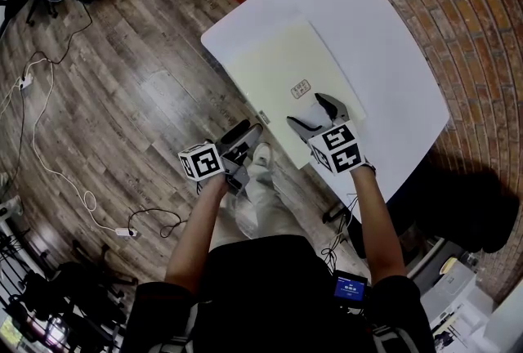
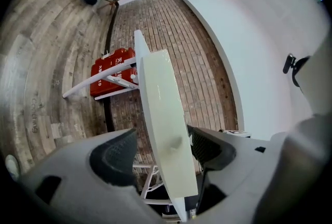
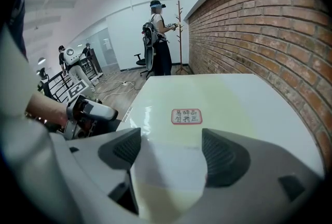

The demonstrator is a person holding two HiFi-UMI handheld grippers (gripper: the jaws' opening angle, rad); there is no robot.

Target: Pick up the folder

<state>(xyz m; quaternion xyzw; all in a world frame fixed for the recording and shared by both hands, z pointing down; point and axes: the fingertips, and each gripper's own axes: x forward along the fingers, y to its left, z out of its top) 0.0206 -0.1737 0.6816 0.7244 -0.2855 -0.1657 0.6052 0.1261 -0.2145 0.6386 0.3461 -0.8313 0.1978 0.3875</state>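
Pale cream folder (image 1: 278, 65) w/ red-edged label (image 1: 300, 88) lies flat on white table (image 1: 384, 57), centre frame. Your L gripper (image 1: 249, 131) is at its lower-left edge: jaws apart, edge btwn them, not clamped. Your R gripper (image 1: 306, 109) is over the lower-right part, jaws wide, holding nothing.

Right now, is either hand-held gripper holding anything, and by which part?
Nothing held. The left hand-held gripper, jaws open, straddles the folder edge; the right hand-held gripper is open above it.
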